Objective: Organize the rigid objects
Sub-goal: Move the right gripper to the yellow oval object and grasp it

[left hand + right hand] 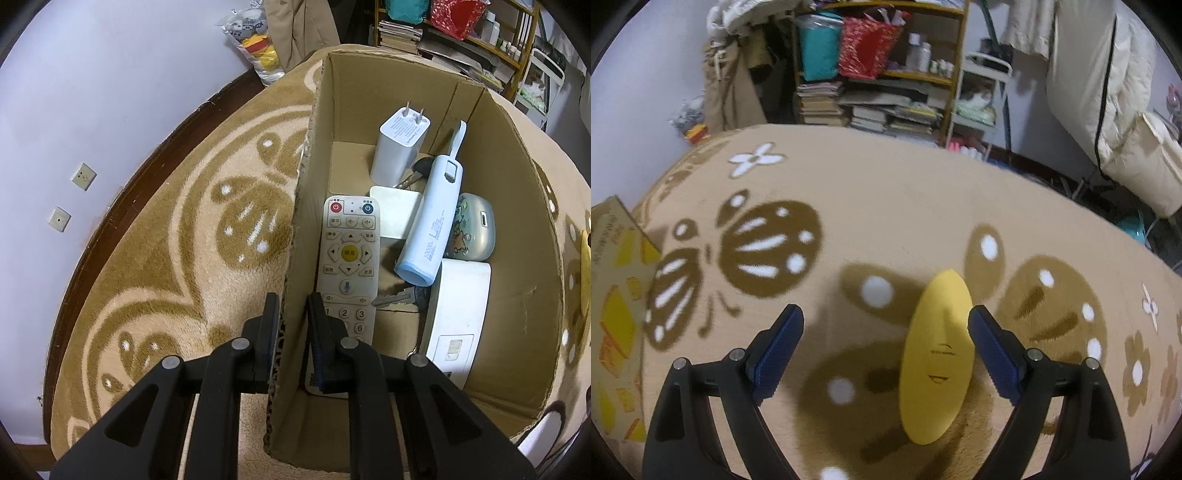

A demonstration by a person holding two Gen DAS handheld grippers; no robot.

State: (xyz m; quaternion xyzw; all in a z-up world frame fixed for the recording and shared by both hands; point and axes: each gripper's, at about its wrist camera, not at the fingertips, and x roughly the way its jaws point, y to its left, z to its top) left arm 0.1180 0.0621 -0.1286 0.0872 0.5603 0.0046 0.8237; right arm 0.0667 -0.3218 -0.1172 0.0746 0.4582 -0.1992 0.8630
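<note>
Left claw (291,306): found clamped on the left wall of the cardboard box (517,206), one finger outside over the patterned blanket (184,258), the other inside against the lower end of the remote control (349,258). Pads pressed to the corrugated board; no gap seen.

Right claw (885,312): found spread wide, nothing gripped. Pointed steeply down at the patterned blanket.

Position of task items:
- Yellow oval object (936,358): lay flat on the blanket between the right claw's fingers, lengthwise along them, close beside the right-hand finger and well clear of the left-hand one. Not touched by either pad as far as could be seen.
- Cardboard box: stood at the far left edge of the right wrist view, well apart from the yellow oval object.

Contents of the box, as seen from the left wrist:
- Remote control along the left wall, buttons up.
- White charger (400,147) upright at the far end, prongs up.
- Light blue power bank (428,221) tilted across the middle, resting over a flat white case (397,214).
- Keys (395,297) on the floor of the box under the power bank's lower end.
- Grey pouch with cartoon print (472,229) by the right wall.
- White device (458,314) near the front right.

Surroundings: cluttered bookshelf (879,92) behind the blanket. Nothing lay between the right claw and the yellow oval object.
</note>
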